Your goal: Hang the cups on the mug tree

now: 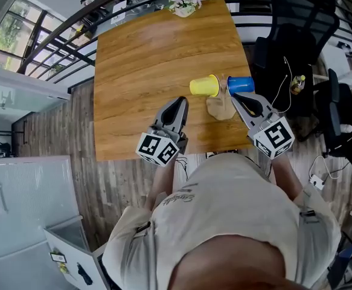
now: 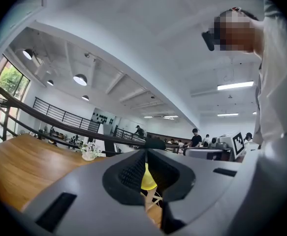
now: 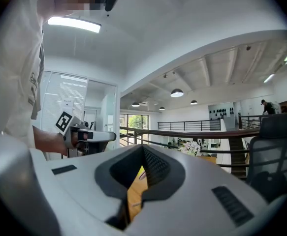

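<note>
A yellow cup [image 1: 204, 86] lies on its side on the wooden table [image 1: 145, 59]. Just right of it lies a blue cup [image 1: 241, 84]. The pale wooden mug tree [image 1: 221, 108] sits in front of the two cups, partly hidden by my right gripper. My left gripper [image 1: 182, 100] hovers near the table's front edge, its tip just left of and short of the yellow cup, jaws shut and empty. My right gripper [image 1: 235, 96] is shut too, its tip beside the blue cup. In the left gripper view the yellow cup [image 2: 148, 179] shows below the shut left gripper [image 2: 145, 151]. The right gripper [image 3: 143, 147] holds nothing.
A small vase of flowers [image 1: 185, 3] stands at the table's far edge. Black office chairs [image 1: 296, 35] and cables crowd the right side. A railing [image 1: 55, 47] runs behind and to the left of the table. The person's body fills the lower part of the head view.
</note>
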